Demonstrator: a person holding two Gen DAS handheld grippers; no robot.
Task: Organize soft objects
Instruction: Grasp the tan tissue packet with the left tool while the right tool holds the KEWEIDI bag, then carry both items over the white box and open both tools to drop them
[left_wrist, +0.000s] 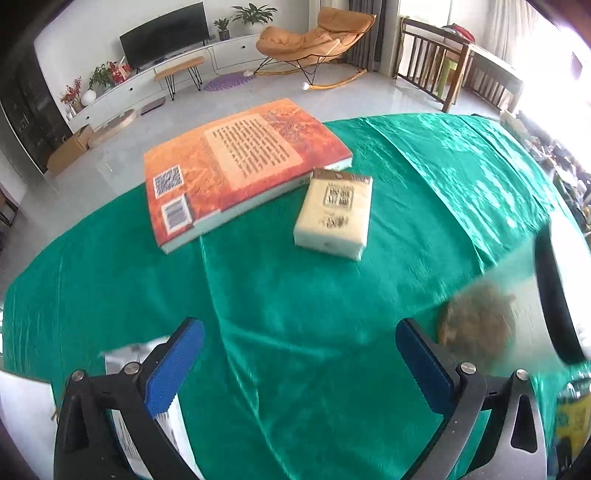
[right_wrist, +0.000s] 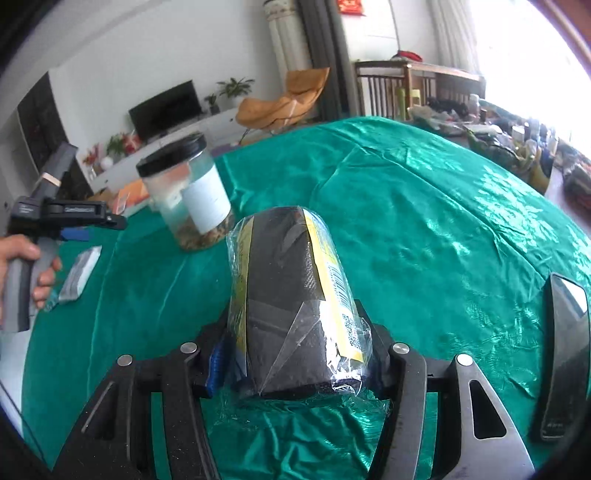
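Note:
My right gripper is shut on a black and yellow soft pack in clear wrap and holds it over the green tablecloth. My left gripper is open and empty above the cloth; it also shows at the left of the right wrist view, held in a hand. A cream tissue pack lies ahead of the left gripper, next to an orange book. A small silver soft packet lies on the cloth near the left gripper.
A clear jar with a black lid stands on the cloth left of the held pack; it also shows blurred at the right of the left wrist view. A dark curved object lies at the right. Clutter lines the table's far right side.

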